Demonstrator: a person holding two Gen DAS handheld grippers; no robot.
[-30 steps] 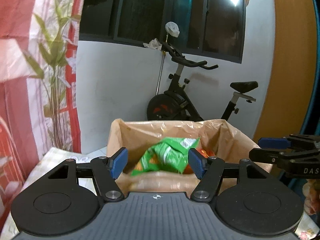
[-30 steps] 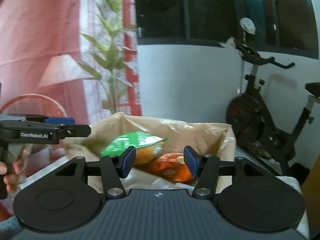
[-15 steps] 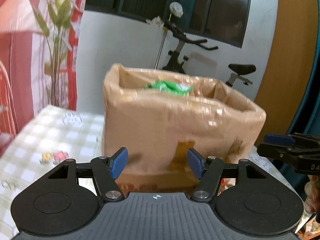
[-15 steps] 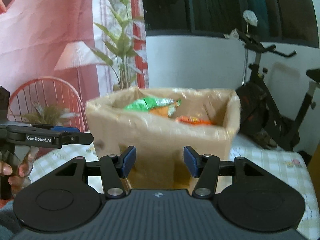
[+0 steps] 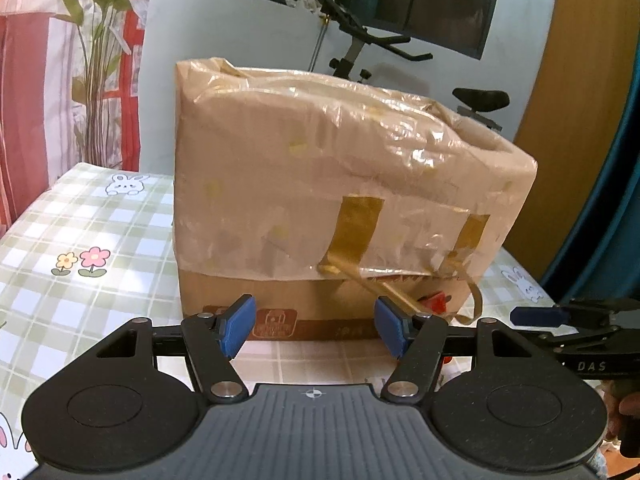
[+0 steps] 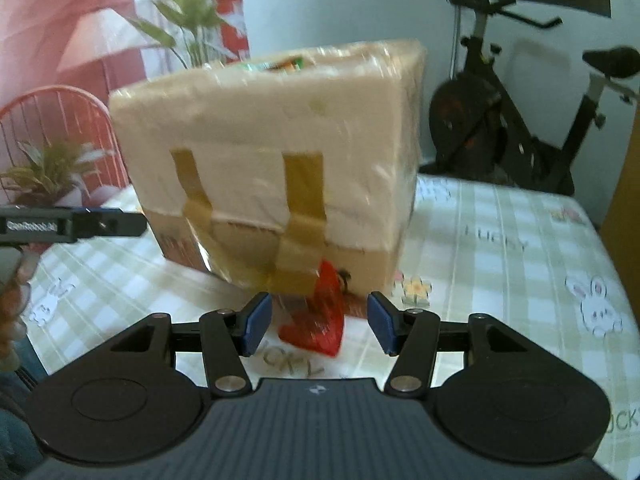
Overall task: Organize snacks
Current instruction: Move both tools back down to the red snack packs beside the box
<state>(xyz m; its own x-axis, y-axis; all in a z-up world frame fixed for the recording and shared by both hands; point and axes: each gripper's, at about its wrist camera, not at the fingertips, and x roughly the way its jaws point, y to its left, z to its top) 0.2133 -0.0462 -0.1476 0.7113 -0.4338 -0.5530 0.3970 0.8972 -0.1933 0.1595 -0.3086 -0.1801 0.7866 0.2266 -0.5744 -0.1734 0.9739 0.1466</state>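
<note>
Here the box point(image 5: 320, 184) stands on the table point(image 5: 80, 216), lined with plastic that two tape strips hold down, likely to keep snacks together. One red packet point(image 6: 318, 316) lies at its foot just ahead of the right gripper point(image 6: 318, 326); it and the left gripper point(image 5: 316, 330) both gape, holding nothing. A blurred green packet point(image 6: 260, 66) seems to peek over the rim.

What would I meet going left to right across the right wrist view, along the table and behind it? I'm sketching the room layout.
Left gripper → pink wire chair → taped cardboard box → red snack packet → exercise bike
</note>
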